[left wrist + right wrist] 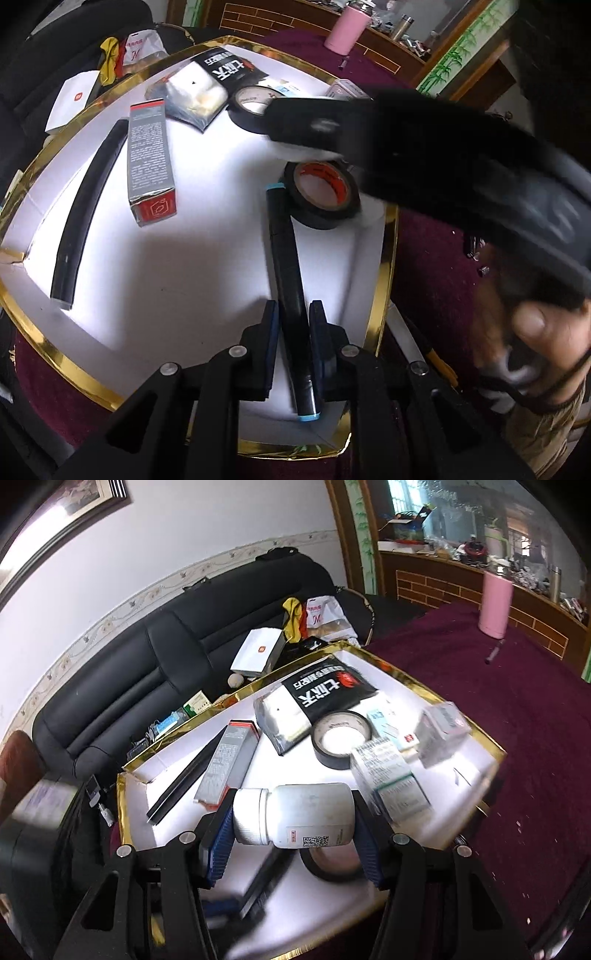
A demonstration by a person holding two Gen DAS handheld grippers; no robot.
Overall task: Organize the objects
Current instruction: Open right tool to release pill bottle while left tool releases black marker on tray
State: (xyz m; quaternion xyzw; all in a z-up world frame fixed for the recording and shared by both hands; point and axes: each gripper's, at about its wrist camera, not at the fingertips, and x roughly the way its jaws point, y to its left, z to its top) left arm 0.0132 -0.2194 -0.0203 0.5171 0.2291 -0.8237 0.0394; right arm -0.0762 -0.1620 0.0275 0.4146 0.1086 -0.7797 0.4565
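Gold-rimmed white tray (390, 258), black marker (288, 280) with blue ends, white bottle (295, 814), maroon cloth (480, 672)

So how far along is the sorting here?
Mostly done: the gold-rimmed tray already holds tape rolls, a grey carton and a black pouch. In hand: the left tool grips a black marker, the right tool a white bottle. Both need setting down.

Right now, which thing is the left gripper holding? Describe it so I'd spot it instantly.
Look in the white gold-rimmed tray. Near its right edge a long black marker lies beside a tape roll, clamped by the left gripper. Only it has light blue ends.
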